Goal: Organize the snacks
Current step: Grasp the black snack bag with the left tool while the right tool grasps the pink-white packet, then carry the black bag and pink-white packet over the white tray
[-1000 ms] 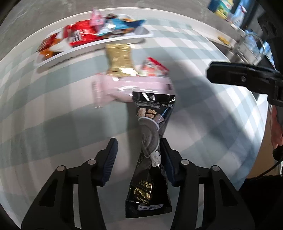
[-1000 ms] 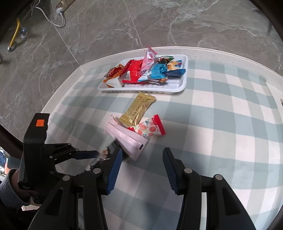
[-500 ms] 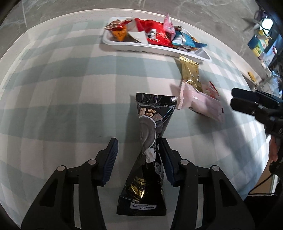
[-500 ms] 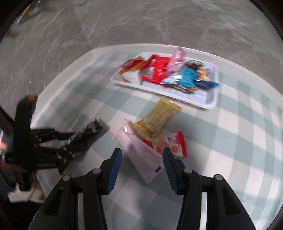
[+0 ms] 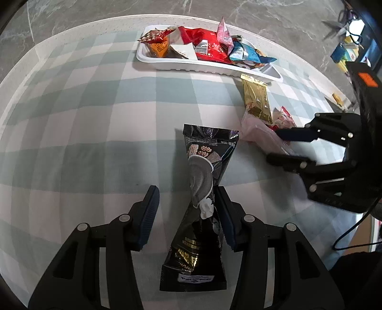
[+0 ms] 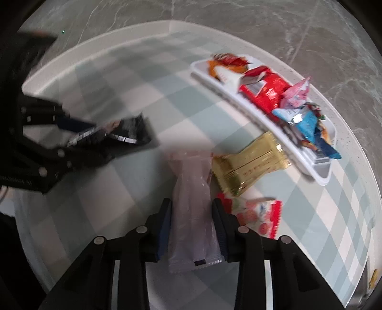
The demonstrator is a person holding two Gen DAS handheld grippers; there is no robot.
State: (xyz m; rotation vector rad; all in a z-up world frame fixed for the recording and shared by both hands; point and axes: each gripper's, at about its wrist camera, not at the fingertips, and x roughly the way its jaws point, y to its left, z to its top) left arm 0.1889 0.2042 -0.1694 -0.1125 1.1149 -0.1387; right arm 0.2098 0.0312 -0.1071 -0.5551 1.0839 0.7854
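A black snack packet (image 5: 203, 190) lies on the checked tablecloth between the fingers of my open left gripper (image 5: 188, 214), close to the right finger. It also shows in the right wrist view (image 6: 124, 133). My right gripper (image 6: 192, 229) is open, its fingers either side of a pale pink packet (image 6: 191, 202) that lies flat. In the left wrist view the right gripper (image 5: 284, 147) straddles that pink packet (image 5: 260, 136). A gold packet (image 5: 256, 100) and a red-white packet (image 6: 255, 214) lie beside it. A white tray (image 5: 181, 65) holds several snacks.
The round table's white rim (image 5: 71, 31) curves behind the tray, with grey marble floor (image 5: 71, 9) beyond. The tray's right end compartment (image 6: 322, 169) shows bare white. A black cable (image 5: 351, 233) hangs at the right.
My right gripper has swung down and in over the pink packet, which now lies between its fingers. The left gripper stays open around the black packet with little shift.
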